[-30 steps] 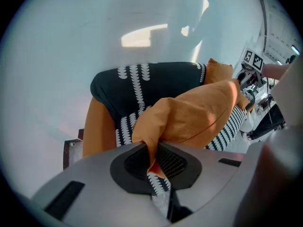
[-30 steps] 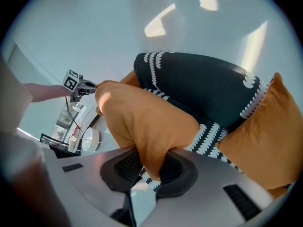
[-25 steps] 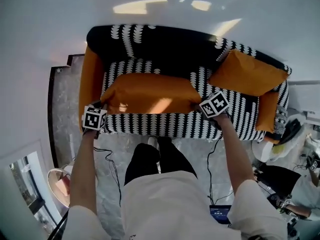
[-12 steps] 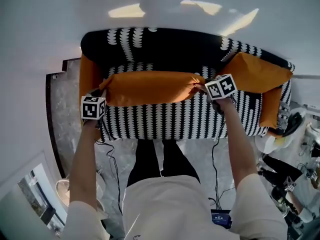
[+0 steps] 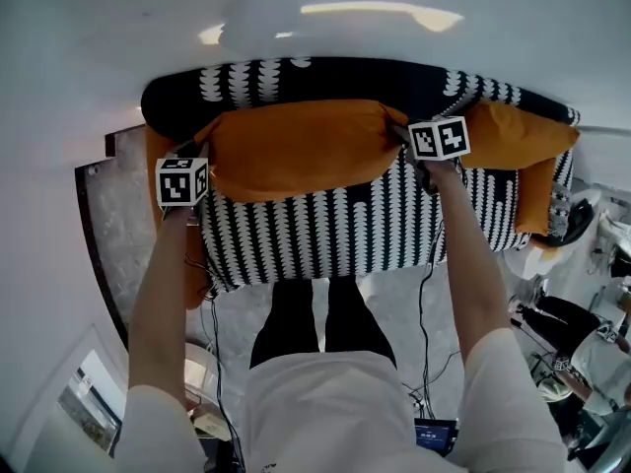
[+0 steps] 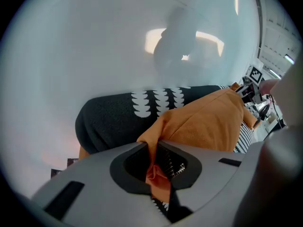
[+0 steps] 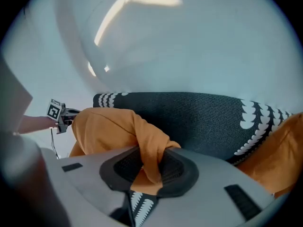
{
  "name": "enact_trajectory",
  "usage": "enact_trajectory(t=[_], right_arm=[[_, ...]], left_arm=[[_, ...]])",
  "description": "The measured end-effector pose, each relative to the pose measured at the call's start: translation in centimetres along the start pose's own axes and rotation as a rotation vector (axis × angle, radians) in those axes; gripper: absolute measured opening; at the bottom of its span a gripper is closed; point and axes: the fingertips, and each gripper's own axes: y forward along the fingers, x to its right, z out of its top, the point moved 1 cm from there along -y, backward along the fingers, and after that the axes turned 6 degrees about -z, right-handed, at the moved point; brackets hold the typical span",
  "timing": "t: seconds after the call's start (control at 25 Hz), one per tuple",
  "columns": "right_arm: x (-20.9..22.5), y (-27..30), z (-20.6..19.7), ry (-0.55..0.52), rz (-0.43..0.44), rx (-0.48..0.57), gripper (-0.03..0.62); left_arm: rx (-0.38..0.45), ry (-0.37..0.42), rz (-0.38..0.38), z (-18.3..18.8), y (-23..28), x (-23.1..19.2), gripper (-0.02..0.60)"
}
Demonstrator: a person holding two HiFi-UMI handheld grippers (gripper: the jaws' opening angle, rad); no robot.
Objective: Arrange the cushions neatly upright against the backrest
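A long orange cushion [image 5: 296, 146] hangs between my two grippers, its upper edge against the black-and-white backrest [image 5: 296, 82] of the sofa. My left gripper [image 5: 202, 164] is shut on the cushion's left corner [image 6: 158, 171]. Its right corner [image 7: 149, 167] is pinched in my right gripper [image 5: 402, 138], also shut. In the left gripper view the cushion [image 6: 208, 122] stretches right toward the other gripper. A second orange cushion [image 5: 518, 136] leans at the sofa's right end, also visible in the right gripper view [image 7: 284, 150].
Orange armrests [image 5: 532, 200] close both ends of the sofa. The striped seat [image 5: 325, 235] lies bare below the cushion. A white wall stands right behind the backrest. Cables [image 5: 426, 294] trail on the floor, and another person [image 5: 582, 353] sits low at the right.
Both grippers have carried the long cushion from the seat's front part back and up to the backrest. The grips on its two corners are unchanged.
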Motion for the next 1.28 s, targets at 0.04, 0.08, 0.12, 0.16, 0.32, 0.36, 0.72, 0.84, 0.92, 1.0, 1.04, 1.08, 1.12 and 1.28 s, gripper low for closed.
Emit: enact_trajectory(t=[0.04,0.08,0.12,0.16,0.32,0.36,0.72,0.84,0.92,1.0,1.04,1.08,1.12,1.28], right_arm=[[0.4,0.3,0.3,0.015,-0.016,0.011,0.094],[0.7,0.5,0.5,0.031,-0.03,0.024,0.094],[1.2,0.8,0.7,0.048,-0.043,0.038,0.095],[1.6,1.2,1.0,0.065,-0.053,0.051,0.095],[2.0,2.1,2.0,0.103,-0.087,0.09,0.097],[1.6,2.0,2.1,0.103,-0.1,0.101,0.102],[3.0,-2.9,1.7,0.182,-0.125,0.225,0.172],[2.4,-5.3,2.2,0.154,-0.179,0.279,0.219],[2.6,-6.4,1.9,0.116,-0.195,0.278,0.22],[2.4,-7.5,1.2,0.082,-0.204,0.273,0.219],[2.2,-8.2,0.6,0.077,-0.202,0.276,0.219],[1.7,-8.9,0.0,0.08,-0.197,0.282,0.219],[0.9,-9.6,-0.6,0.088,-0.188,0.292,0.219],[-2.6,-13.1,-3.8,0.099,-0.148,0.331,0.113]], left_arm=[[0.003,0.003,-0.009,0.6,0.6,-0.2,0.046],[0.007,0.006,-0.015,1.2,1.1,-0.4,0.046],[0.011,0.009,-0.019,1.9,1.7,-0.6,0.046],[0.014,0.01,-0.021,2.6,2.4,-0.9,0.046],[0.006,-0.023,-0.042,3.9,4.2,-2.2,0.046],[0.008,-0.032,-0.054,3.8,4.0,-2.5,0.046],[-0.03,-0.025,-0.115,3.0,1.0,-2.7,0.118],[-0.018,-0.008,-0.098,3.2,-0.8,-3.9,0.174],[0.008,0.016,-0.064,3.9,-1.5,-4.2,0.232],[0.017,0.047,-0.038,4.5,-2.1,-3.8,0.233],[0.022,0.063,-0.03,4.8,-2.5,-3.4,0.233],[0.031,0.073,-0.027,5.0,-2.9,-2.9,0.233],[0.041,0.077,-0.028,5.1,-3.5,-2.4,0.233],[0.079,0.069,-0.073,4.6,-6.2,0.8,0.233]])
